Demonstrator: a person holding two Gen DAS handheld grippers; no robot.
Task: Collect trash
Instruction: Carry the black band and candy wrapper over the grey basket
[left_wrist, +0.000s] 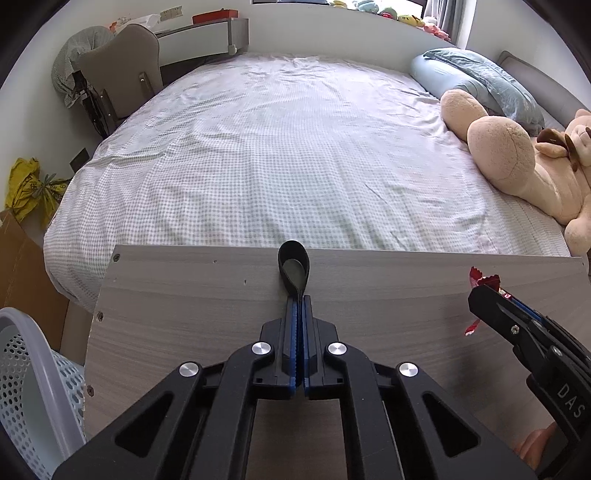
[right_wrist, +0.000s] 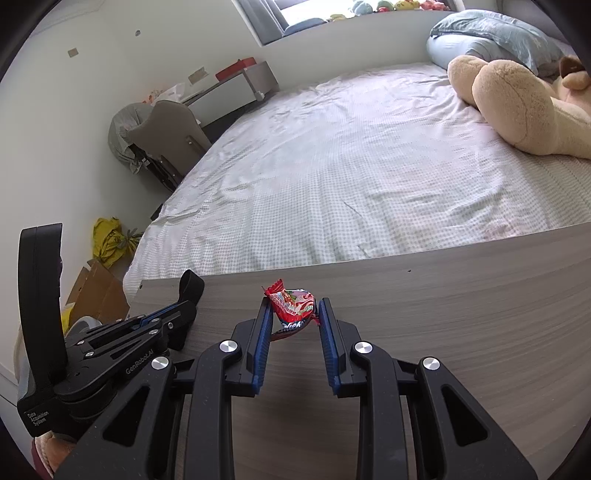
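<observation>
My left gripper (left_wrist: 298, 301) is shut on a black looped strap (left_wrist: 293, 264) and holds it over the grey wooden board (left_wrist: 184, 306). It also shows in the right wrist view (right_wrist: 184, 306) at the left, with the strap (right_wrist: 192, 286) sticking out past its tips. My right gripper (right_wrist: 294, 308) has its fingers against both sides of a red candy wrapper (right_wrist: 291, 308) that rests on the board (right_wrist: 443, 314). In the left wrist view the right gripper (left_wrist: 484, 295) is at the right with bits of the red wrapper (left_wrist: 478, 278) showing.
A light blue perforated basket (left_wrist: 33, 384) stands at the lower left beside the board. A bed with a checked sheet (left_wrist: 266, 147) lies beyond the board, with a plush bear (left_wrist: 517, 158) and a blue pillow (left_wrist: 480, 77). A yellow bag (left_wrist: 29, 188), a cardboard box (left_wrist: 22, 266) and a chair (left_wrist: 122, 74) stand at the left.
</observation>
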